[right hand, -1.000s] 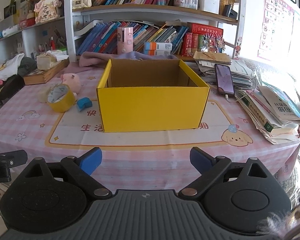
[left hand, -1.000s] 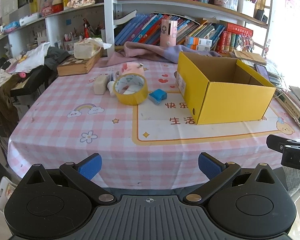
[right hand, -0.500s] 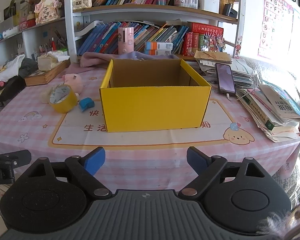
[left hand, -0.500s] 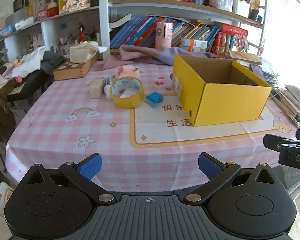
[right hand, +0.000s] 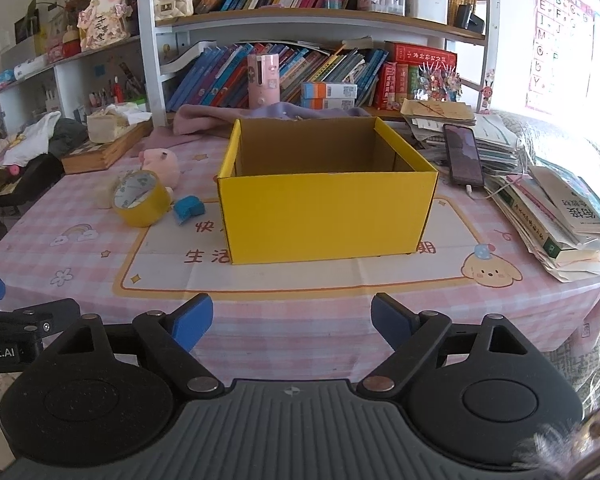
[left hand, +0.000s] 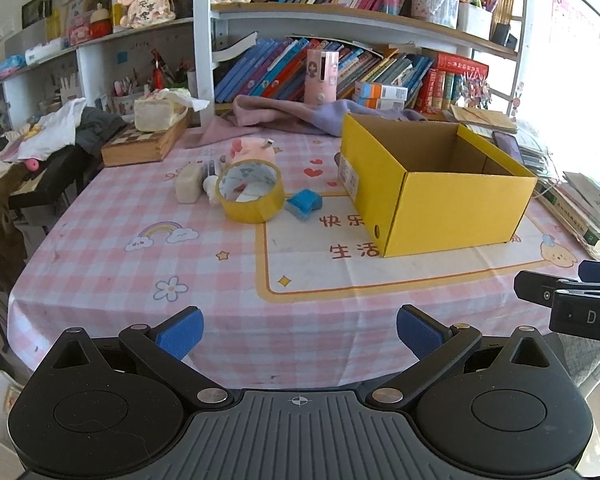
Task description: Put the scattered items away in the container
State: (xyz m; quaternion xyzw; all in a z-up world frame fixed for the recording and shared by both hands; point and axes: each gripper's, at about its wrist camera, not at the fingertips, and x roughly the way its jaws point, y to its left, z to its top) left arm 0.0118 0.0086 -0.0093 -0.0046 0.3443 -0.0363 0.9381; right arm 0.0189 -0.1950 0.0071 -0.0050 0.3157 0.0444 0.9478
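An empty yellow cardboard box (right hand: pixel 328 216) stands open-topped in the middle of the pink checked tablecloth, also in the left wrist view (left hand: pixel 452 208). To its left lie a yellow tape roll (left hand: pixel 252 192), a small blue block (left hand: pixel 304 204), a pink plush toy (left hand: pixel 252 150) and a cream block (left hand: pixel 188 184). My left gripper (left hand: pixel 299 332) hovers open over the table's near edge, well short of these items. My right gripper (right hand: pixel 292 320) is open too, facing the box front with nothing between its fingers.
Stacked books and papers (right hand: pixel 560 216) and a phone (right hand: pixel 464 156) crowd the table's right side. A wooden box with a tissue pack (left hand: pixel 148 144) and a purple cloth (left hand: pixel 284 114) lie at the back. Bookshelves stand behind the table.
The right gripper's fingers have come slightly closer together. Both hands have stayed about where they were, and no item on the table has moved.
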